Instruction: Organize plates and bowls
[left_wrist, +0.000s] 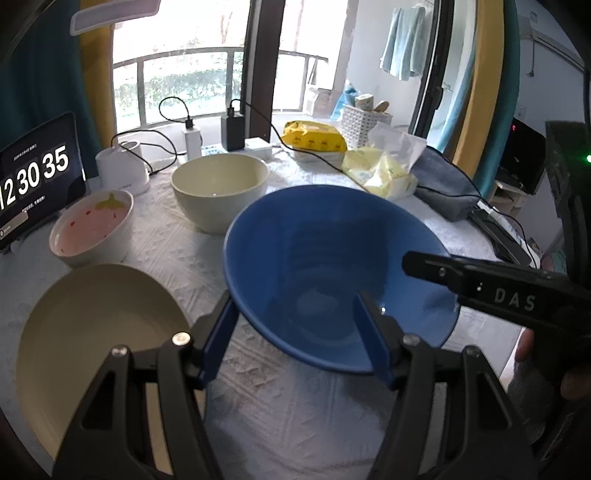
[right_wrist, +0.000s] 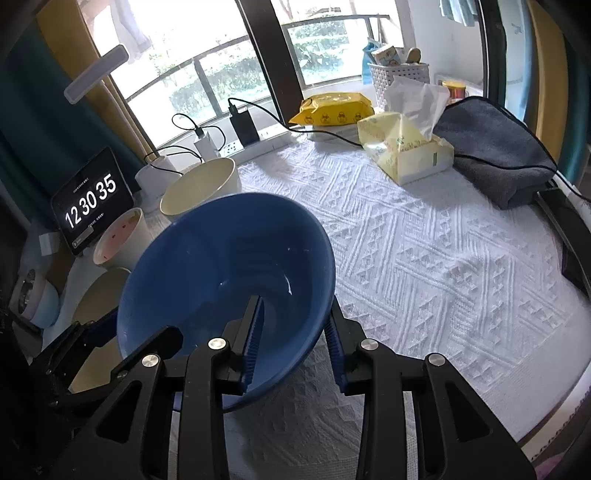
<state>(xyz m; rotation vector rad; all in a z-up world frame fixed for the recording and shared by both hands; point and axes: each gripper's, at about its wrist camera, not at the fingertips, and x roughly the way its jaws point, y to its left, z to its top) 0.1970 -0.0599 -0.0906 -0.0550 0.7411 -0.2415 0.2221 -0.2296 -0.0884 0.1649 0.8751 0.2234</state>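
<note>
A blue bowl (left_wrist: 332, 266) is tilted above the white tablecloth. My right gripper (right_wrist: 295, 339) is shut on the bowl's (right_wrist: 221, 280) rim, one finger inside and one outside. My left gripper (left_wrist: 295, 325) is open; its fingers straddle the bowl's near edge, the right one inside the bowl. The right gripper's arm (left_wrist: 498, 291) reaches in over the bowl's right rim. A cream plate (left_wrist: 92, 332) lies at front left. A cream bowl (left_wrist: 219, 190) and a pink-lined white bowl (left_wrist: 92, 229) stand behind.
A tablet clock (left_wrist: 35, 177) stands at the left. Chargers and cables (left_wrist: 232, 129), a yellow wipes pack (left_wrist: 314, 136), a tissue pack (right_wrist: 406, 147) and a grey pouch (right_wrist: 495, 147) line the back. The table's edge curves at the right (right_wrist: 546, 417).
</note>
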